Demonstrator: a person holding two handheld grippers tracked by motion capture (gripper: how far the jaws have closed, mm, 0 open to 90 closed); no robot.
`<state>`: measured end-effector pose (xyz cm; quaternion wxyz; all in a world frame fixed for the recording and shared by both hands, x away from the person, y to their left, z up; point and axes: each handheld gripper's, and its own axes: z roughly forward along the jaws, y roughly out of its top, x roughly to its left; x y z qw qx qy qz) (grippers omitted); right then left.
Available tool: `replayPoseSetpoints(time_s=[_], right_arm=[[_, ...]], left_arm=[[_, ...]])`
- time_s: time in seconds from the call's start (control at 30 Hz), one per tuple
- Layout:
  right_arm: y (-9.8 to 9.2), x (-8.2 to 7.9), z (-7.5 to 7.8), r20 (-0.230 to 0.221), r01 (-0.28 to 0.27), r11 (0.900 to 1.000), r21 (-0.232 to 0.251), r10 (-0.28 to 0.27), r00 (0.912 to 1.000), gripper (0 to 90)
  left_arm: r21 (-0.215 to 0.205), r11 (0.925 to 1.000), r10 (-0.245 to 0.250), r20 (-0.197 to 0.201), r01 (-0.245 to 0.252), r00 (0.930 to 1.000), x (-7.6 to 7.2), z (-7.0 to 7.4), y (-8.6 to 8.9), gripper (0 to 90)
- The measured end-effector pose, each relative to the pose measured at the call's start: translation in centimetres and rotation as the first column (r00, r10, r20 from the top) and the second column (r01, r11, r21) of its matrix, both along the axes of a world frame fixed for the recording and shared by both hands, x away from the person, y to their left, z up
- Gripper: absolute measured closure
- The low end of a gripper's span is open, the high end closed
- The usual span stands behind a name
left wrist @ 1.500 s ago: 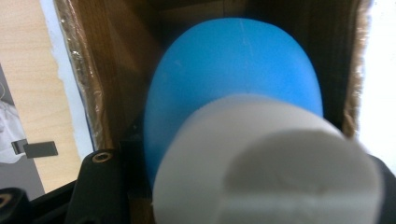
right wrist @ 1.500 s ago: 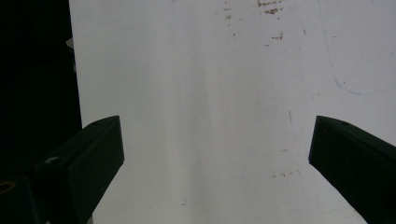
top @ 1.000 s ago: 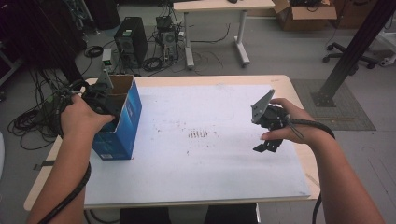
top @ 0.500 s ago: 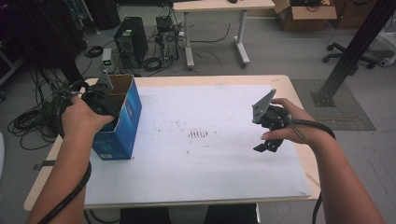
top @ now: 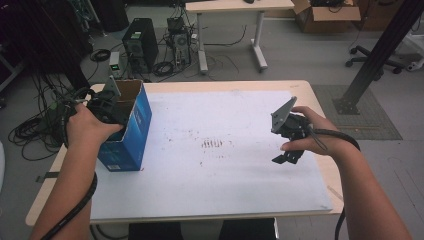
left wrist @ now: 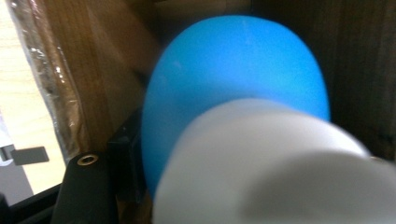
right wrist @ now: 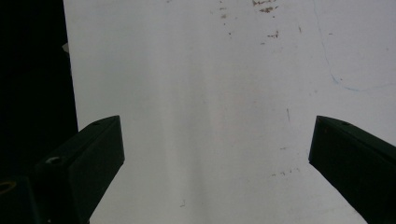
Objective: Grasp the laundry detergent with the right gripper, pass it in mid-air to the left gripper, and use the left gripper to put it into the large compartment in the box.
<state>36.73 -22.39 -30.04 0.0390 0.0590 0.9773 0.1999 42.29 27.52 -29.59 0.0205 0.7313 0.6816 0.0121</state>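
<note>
One blue box [top: 127, 135] with an open top and brown cardboard inside stands near the left edge of the worktop [top: 210, 195], on a white sheet that carries faint brown stains around its middle. The left gripper [top: 102, 107] reaches down into the box mouth. In the left gripper view a blue rounded object [left wrist: 233, 79] sits right in front of the camera, with a blurred white rounded thing [left wrist: 275, 172] before it, both inside the cardboard walls. The left fingers have just been opening by a little; whether they press on the blue object I cannot tell.

The right gripper [top: 288, 150] hovers well apart over the right side of the sheet, its fingers [right wrist: 88, 163] spread wide with nothing between them.

Beyond the worktop, on the floor: two computer towers [top: 142, 45], tangled cables, a second table.
</note>
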Motion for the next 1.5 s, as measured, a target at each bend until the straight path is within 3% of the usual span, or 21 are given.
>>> replayPoseSetpoints(time_s=[0.17,0.47,0.63,0.83,0.87,0.93,1.17,1.3,1.4,1.5], right_arm=[[0.0,0.0,-0.1,-0.002,0.001,1.0,0.003,-0.001,1.0,3.2],[0.0,0.0,-0.1,0.001,-0.005,1.0,0.007,0.005,1.0,3.2],[0.0,-0.1,-0.1,0.001,-0.003,1.0,0.011,0.003,1.0,3.2],[0.0,-0.1,-0.1,0.002,-0.004,1.0,0.015,0.004,1.0,3.2],[0.1,-0.1,-0.1,0.0,-0.005,1.0,0.016,0.005,1.0,3.3],[0.1,-0.1,-0.1,0.002,-0.006,1.0,0.018,0.006,1.0,3.2],[0.2,-0.2,0.1,0.003,-0.007,1.0,0.018,0.007,1.0,3.3],[0.3,-0.2,0.2,0.003,-0.007,1.0,0.017,0.007,1.0,3.3],[0.4,-0.2,0.2,0.002,-0.01,1.0,0.019,0.01,0.9999,3.4],[0.3,-0.2,0.2,0.001,-0.009,1.0,0.018,0.009,1.0,3.3]], left_arm=[[0.022,0.9997,-0.003,0.01,0.003,0.9999,0.0,0.6,-0.3,30.0],[0.018,0.9998,0.005,0.021,-0.005,0.9998,-0.2,1.5,-0.4,28.7],[0.075,0.9971,-0.017,0.04,0.014,0.9991,-0.7,2.8,-0.8,22.8],[0.114,0.9929,-0.04,0.05,0.034,0.9979,-1.2,3.7,-0.9,18.6],[0.136,0.9894,-0.06,0.072,0.05,0.9956,-1.4,4.1,-0.9,18.4],[0.141,0.9884,-0.069,0.083,0.056,0.9942,-1.6,4.3,-0.9,19.7],[0.084,0.9904,-0.119,0.113,0.11,0.9865,-2.3,5.8,-1.5,18.0],[0.097,0.9882,-0.129,0.109,0.118,0.9857,-2.5,6.6,-2.1,15.4],[0.078,0.9866,-0.153,0.139,0.143,0.9784,-2.6,7.0,-2.3,10.0],[0.04,0.9848,-0.173,0.137,0.169,0.9753,-2.7,7.3,-2.6,4.0]])
